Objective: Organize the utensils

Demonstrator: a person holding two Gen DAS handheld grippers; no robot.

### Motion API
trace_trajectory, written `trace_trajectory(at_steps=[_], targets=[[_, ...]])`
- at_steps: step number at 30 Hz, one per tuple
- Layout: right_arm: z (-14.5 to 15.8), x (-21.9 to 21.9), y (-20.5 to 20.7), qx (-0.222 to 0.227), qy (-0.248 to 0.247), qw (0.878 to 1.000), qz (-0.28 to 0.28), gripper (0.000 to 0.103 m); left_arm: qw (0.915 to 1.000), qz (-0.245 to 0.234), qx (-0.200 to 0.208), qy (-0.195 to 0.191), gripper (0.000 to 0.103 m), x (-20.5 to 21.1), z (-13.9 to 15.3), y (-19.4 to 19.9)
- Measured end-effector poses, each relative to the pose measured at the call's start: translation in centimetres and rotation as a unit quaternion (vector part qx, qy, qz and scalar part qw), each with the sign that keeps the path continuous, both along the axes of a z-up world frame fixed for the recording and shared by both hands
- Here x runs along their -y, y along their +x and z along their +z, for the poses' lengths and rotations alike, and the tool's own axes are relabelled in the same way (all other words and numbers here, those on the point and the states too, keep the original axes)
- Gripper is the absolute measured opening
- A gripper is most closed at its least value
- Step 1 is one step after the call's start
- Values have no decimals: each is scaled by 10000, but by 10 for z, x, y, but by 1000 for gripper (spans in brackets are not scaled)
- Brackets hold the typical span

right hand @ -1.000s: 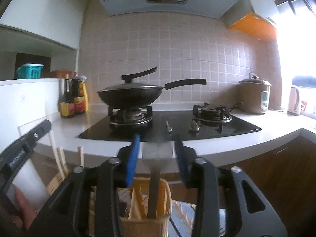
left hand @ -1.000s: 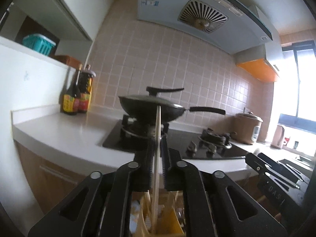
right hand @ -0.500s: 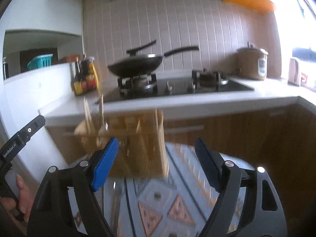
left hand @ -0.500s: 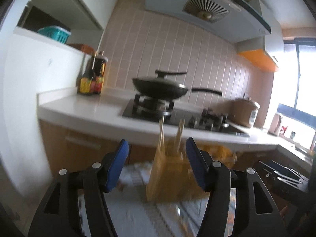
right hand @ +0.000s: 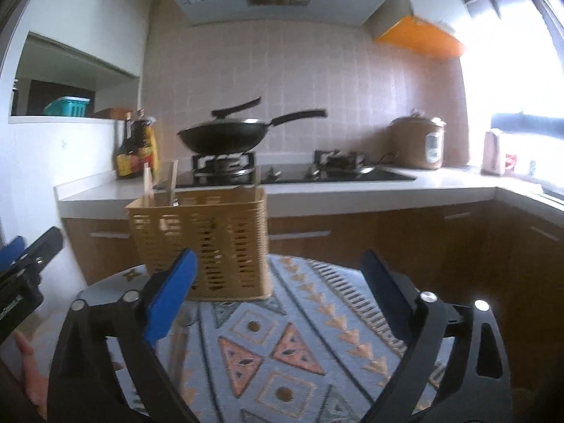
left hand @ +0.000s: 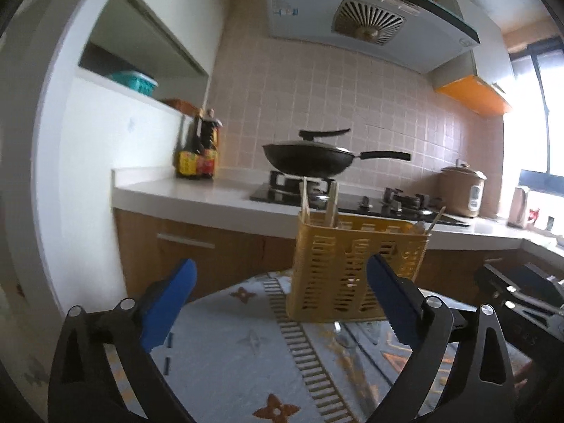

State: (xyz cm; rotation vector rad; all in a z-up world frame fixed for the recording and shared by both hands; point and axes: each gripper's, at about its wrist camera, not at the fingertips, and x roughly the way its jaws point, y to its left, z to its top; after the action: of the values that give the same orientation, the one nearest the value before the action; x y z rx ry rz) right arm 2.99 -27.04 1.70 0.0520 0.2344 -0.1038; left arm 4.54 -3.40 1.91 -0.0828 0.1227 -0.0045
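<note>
A yellow slotted utensil basket (left hand: 356,271) stands upright on a round table with a patterned cloth (left hand: 246,352). It also shows in the right wrist view (right hand: 202,239). Wooden chopsticks (left hand: 305,199) stick up from its left end, and another utensil handle (left hand: 435,220) leans out at its right end. The chopsticks show in the right wrist view too (right hand: 148,185). My left gripper (left hand: 280,298) is open and empty, a little in front of the basket. My right gripper (right hand: 278,282) is open and empty, in front of the basket's right side.
A white counter (left hand: 197,194) runs behind the table, with a gas hob and a black wok (left hand: 310,158), sauce bottles (left hand: 199,157) and a rice cooker (left hand: 461,190). Brown cabinets (right hand: 387,232) stand below it. A white wall (left hand: 81,176) is on the left.
Both grippers let go of the utensils they held over the basket, opened wide and drew back. The chopsticks now stand in the basket.
</note>
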Motion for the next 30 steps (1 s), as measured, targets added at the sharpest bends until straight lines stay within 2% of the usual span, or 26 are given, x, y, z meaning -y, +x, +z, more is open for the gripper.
trace_trajectory(at_steps=[4,8,11,16,20,30], targets=[[-6,10,1,14,287,9996,-61,95,9994,174,161,238,94,9,-8,-4],[-8,15,4,-127,218,9997,-2,95,9982,202,303,484,94,15,-12,-9],[-10,14,4,-177,138,9997,34,95,9992,127,166,353,94,10,-11,-3],[-7,7,-6,13,-62,10000,-56,95,9998,143,-2,157,94,0,-14,1],[-5,8,-11,85,-79,9999,-68,95,9993,153,128,312,95,6,-13,-5],[-4,8,-12,45,-106,9999,1,95,9989,268,-75,382,95,8,-15,0]])
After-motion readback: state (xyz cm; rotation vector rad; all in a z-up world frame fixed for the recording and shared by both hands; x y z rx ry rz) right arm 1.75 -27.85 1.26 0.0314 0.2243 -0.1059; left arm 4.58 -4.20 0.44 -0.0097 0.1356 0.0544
